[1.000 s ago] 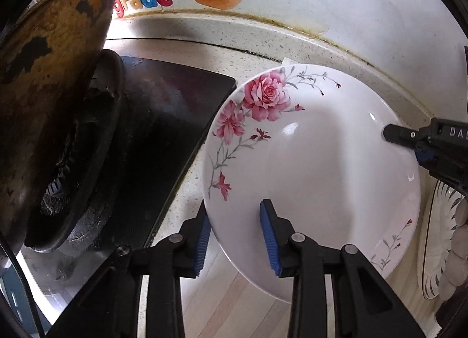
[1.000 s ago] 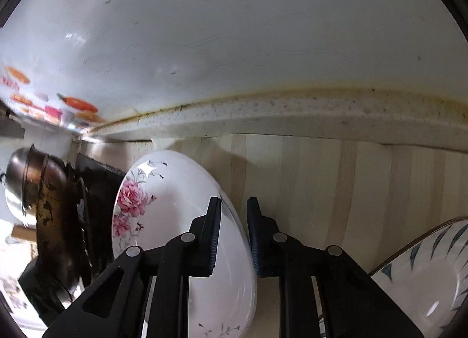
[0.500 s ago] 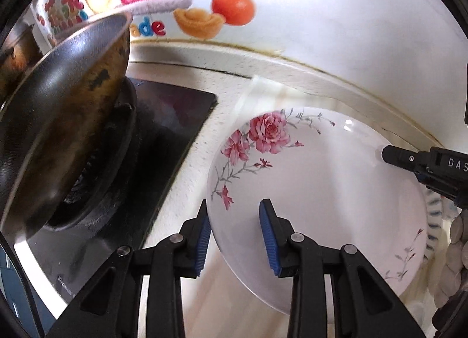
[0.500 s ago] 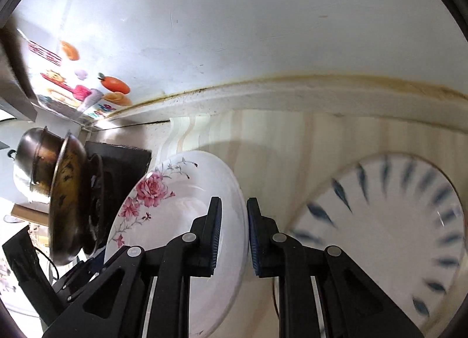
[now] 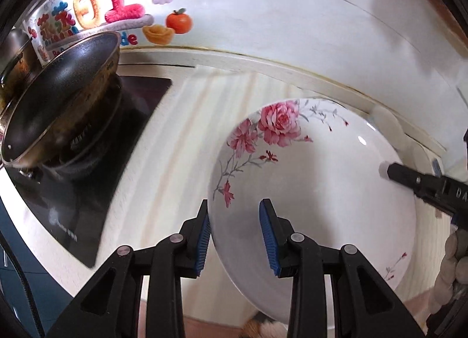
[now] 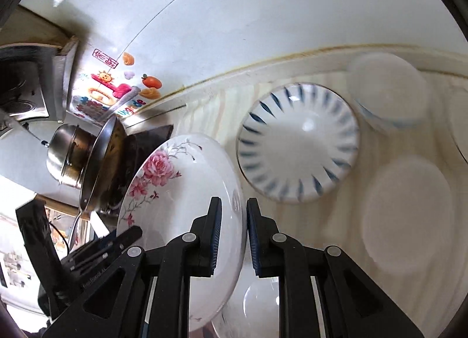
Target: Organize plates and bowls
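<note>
The rose-patterned plate is glossy glazed ceramic. Left of the left gripper, whose fingers look like matt black plastic with ribbed blue pads, the pan is dark inside with a worn, stained metal wall. The worktop shows pale wood grain. Ahead of the right gripper, the blue-striped bowl looks shiny.

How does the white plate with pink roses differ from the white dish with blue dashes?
The white plate with pink roses carries flowers on one side; the white dish with blue dashes has strokes all around its rim. The rose plate is lifted and tilted between the right gripper fingers; the dashed dish lies flat on the counter. Both are round, glossy and empty.
</note>
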Demonstrator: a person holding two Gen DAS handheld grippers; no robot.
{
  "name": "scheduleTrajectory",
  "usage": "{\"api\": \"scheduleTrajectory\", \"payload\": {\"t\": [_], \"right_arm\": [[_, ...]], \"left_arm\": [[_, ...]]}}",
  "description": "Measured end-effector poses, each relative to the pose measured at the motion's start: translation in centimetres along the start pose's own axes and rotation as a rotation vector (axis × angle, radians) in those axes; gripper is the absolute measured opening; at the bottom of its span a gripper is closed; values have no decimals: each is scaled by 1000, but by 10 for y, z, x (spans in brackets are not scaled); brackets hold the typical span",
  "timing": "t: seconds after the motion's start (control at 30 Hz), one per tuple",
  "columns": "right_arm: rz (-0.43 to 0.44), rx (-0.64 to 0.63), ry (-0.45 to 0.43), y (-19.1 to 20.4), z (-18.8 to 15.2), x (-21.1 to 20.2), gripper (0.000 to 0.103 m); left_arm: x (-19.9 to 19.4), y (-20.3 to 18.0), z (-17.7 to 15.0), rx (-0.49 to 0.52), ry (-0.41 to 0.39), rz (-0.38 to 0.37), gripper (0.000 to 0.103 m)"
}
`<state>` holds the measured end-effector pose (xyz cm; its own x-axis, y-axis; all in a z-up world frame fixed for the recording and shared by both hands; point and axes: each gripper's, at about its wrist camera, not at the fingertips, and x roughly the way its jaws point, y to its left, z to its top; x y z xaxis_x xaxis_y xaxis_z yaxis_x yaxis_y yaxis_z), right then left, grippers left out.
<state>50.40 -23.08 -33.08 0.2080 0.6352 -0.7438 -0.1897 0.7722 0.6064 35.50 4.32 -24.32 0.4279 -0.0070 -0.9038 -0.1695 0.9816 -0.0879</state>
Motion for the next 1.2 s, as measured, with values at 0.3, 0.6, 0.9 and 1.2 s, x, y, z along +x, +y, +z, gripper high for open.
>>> {"api": "scheduleTrajectory", "payload": {"t": [0.3, 0.6, 0.9, 1.2], "right_arm": [[-39, 51, 22, -48, -87, -51, 19], [-81, 115, 62, -89, -134, -46, 19], [-120, 133, 91, -109, -138, -26, 19], [-147, 117, 109, -108, -132, -17, 19]], "left_arm": [[-3, -48, -37, 77, 48, -28, 30], [28, -83, -59, 177, 122, -6, 30], [57, -98, -68, 244, 164, 59, 30], [69, -104, -72, 275, 176, 96, 30]]}}
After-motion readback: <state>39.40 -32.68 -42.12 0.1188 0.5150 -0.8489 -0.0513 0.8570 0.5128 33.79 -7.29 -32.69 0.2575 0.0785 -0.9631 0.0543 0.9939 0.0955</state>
